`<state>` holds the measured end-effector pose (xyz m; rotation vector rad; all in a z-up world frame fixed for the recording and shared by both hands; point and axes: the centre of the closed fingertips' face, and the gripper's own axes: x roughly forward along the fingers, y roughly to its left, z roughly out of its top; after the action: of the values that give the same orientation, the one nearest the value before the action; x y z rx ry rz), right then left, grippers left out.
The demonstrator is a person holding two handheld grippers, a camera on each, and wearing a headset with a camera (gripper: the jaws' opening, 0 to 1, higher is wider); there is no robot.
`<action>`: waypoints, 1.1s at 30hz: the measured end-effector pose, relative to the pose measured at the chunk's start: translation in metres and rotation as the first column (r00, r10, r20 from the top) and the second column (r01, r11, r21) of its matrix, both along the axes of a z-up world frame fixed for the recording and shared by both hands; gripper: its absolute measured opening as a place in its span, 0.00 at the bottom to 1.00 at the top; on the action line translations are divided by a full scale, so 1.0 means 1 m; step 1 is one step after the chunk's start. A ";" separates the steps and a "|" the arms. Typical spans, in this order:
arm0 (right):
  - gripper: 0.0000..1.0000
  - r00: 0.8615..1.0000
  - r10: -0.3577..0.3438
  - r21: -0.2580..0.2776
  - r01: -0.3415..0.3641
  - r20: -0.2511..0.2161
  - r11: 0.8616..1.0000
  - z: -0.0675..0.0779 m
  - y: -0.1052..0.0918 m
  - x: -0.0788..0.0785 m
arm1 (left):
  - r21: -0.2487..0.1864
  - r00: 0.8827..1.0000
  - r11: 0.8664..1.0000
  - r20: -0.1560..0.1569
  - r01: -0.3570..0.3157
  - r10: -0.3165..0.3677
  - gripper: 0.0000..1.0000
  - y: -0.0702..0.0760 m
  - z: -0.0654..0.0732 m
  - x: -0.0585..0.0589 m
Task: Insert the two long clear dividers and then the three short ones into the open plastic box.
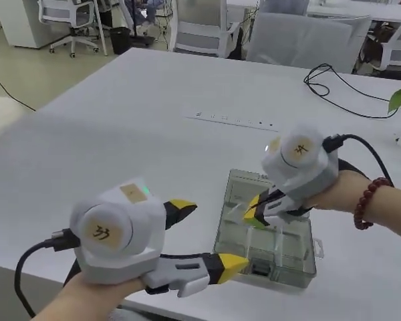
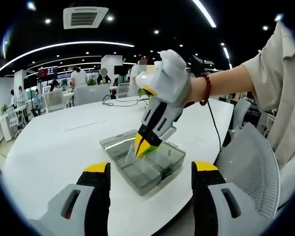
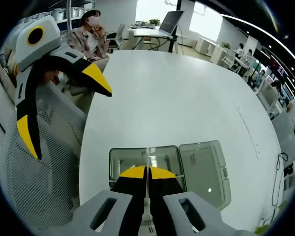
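Your right gripper (image 1: 255,212) pinches a clear divider (image 3: 147,153) edge-down over the open plastic box (image 1: 281,264), your left gripper (image 1: 209,234) gapes empty beside the box's near corner, and probably most dividers remain, though the clear plastic hides the count.

A clear rectangular plastic box (image 1: 274,264) lies open on the white table (image 1: 154,134), lid (image 3: 204,169) folded flat. One thin clear divider (image 3: 147,158) stands upright in its tray.
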<state>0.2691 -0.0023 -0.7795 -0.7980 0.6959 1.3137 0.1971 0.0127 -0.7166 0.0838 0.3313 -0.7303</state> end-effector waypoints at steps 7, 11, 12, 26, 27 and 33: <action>0.02 0.999 0.038 -0.046 -0.037 0.006 0.998 -0.012 0.002 0.001 | -0.002 1.000 1.000 0.009 -0.012 0.012 0.67 0.002 0.001 0.001; 0.02 0.997 0.072 -0.058 -0.072 0.007 0.996 -0.016 0.003 0.001 | -0.002 1.000 1.000 0.004 -0.012 0.012 0.67 0.003 0.001 0.001; 0.02 0.997 0.082 -0.060 -0.082 0.007 0.995 -0.016 0.003 0.000 | -0.003 1.000 1.000 0.005 -0.013 0.013 0.67 0.003 0.001 0.001; 0.02 0.994 0.109 -0.100 -0.110 -0.021 0.989 -0.033 0.007 0.000 | -0.001 1.000 1.000 0.004 -0.020 0.020 0.67 0.004 0.000 0.001; 0.02 0.994 0.106 -0.102 -0.108 -0.025 0.989 -0.035 0.007 0.000 | 0.000 1.000 1.000 0.003 -0.020 0.020 0.67 0.004 0.000 0.001; 0.02 0.994 0.106 -0.125 -0.110 -0.036 0.986 -0.041 0.008 0.000 | 0.000 1.000 1.000 0.001 -0.022 0.022 0.67 0.004 0.000 0.001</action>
<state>0.2687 0.0056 -0.8204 -0.9313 0.7738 1.3916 0.1984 0.0171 -0.7166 0.0802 0.3306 -0.7084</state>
